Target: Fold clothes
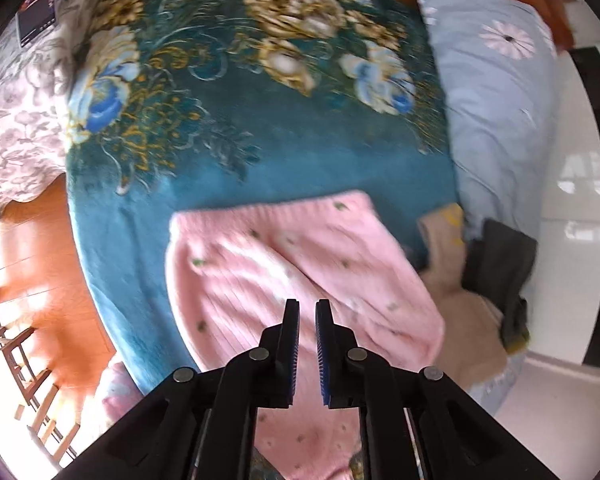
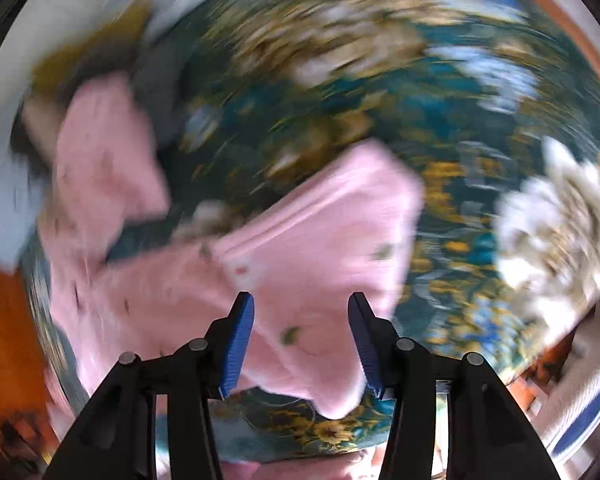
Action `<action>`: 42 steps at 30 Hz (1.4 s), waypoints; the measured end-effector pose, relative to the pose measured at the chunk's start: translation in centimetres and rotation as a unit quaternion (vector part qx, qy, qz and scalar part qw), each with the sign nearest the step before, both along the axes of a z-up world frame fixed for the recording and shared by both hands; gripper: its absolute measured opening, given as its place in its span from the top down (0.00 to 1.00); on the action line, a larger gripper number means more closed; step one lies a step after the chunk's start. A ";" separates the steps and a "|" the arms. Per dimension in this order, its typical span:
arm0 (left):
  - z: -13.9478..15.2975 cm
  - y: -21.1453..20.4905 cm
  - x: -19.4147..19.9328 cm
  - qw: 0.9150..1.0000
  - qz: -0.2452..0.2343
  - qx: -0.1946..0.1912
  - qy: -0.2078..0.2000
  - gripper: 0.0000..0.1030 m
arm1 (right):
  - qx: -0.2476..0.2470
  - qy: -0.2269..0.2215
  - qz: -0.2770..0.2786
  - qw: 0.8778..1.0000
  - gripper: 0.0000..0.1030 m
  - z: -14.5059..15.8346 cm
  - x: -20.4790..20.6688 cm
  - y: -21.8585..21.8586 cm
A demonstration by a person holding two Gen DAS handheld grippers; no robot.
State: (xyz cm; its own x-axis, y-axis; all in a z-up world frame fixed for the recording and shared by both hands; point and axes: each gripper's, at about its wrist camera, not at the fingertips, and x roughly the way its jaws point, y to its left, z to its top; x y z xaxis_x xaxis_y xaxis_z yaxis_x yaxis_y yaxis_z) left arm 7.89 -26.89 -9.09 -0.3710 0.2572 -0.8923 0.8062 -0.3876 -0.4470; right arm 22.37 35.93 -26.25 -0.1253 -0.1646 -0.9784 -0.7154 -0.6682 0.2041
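Both wrist cameras look steeply down from close above, sharing the pink knitted garment (image 1: pixel 300 264) (image 2: pixel 300 248) on the teal floral blanket (image 1: pixel 260 152) (image 2: pixel 440 208).

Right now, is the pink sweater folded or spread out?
Partly folded: the pink sweater lies on the teal floral blanket with one panel overlapping another. The right wrist view is too blurred to judge neatness.

A teal floral blanket (image 1: pixel 260 152) covers the bed above a sunlit orange wooden floor (image 1: pixel 40 248).
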 end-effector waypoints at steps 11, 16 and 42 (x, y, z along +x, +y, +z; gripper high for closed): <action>5.6 4.7 2.9 0.999 -0.034 -0.027 0.008 0.75 | 0.005 -0.081 0.101 0.992 0.48 -7.6 -6.5 -3.5; 5.0 4.6 4.2 1.000 -0.005 -0.020 0.001 0.75 | -0.008 -0.097 0.075 0.992 0.93 -8.0 -5.7 -1.6; 2.6 8.8 3.8 0.997 -0.042 -0.028 -0.055 0.68 | -0.013 0.012 -0.278 0.960 0.94 -4.7 17.9 17.9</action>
